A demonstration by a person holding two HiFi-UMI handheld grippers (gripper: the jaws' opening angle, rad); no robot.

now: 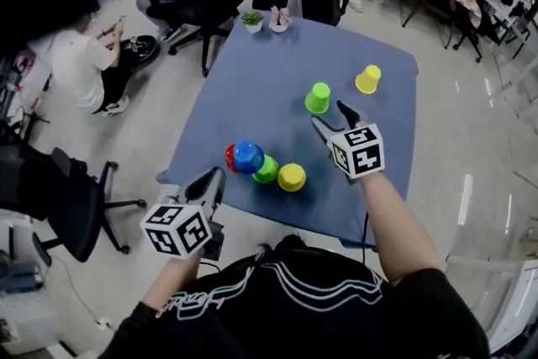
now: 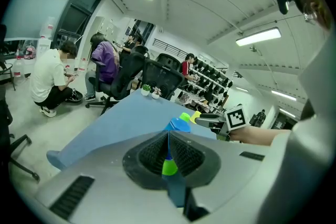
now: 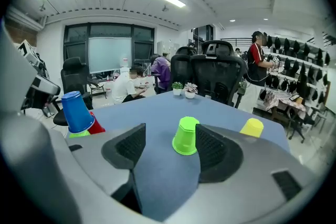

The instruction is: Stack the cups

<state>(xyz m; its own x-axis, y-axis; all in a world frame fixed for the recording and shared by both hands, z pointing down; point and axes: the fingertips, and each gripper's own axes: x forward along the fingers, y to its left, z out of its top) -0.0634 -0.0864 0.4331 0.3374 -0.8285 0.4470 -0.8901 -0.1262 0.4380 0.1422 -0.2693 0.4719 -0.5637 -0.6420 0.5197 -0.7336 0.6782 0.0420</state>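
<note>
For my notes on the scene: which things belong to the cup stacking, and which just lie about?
Job: blue cup, red cup, near green cup, near yellow cup, far green cup, far yellow cup.
Lying about: left potted plant, right potted plant.

— Is the red cup (image 1: 228, 157) clear from the head view?
— No, the blue cup (image 1: 248, 155) hides most of it; only an edge shows.
— And past the left gripper (image 2: 168, 135)?
— Its closed jaws cover most of the blue cup. A green sliver (image 2: 169, 167) shows between them; which cup, I cannot tell.
</note>
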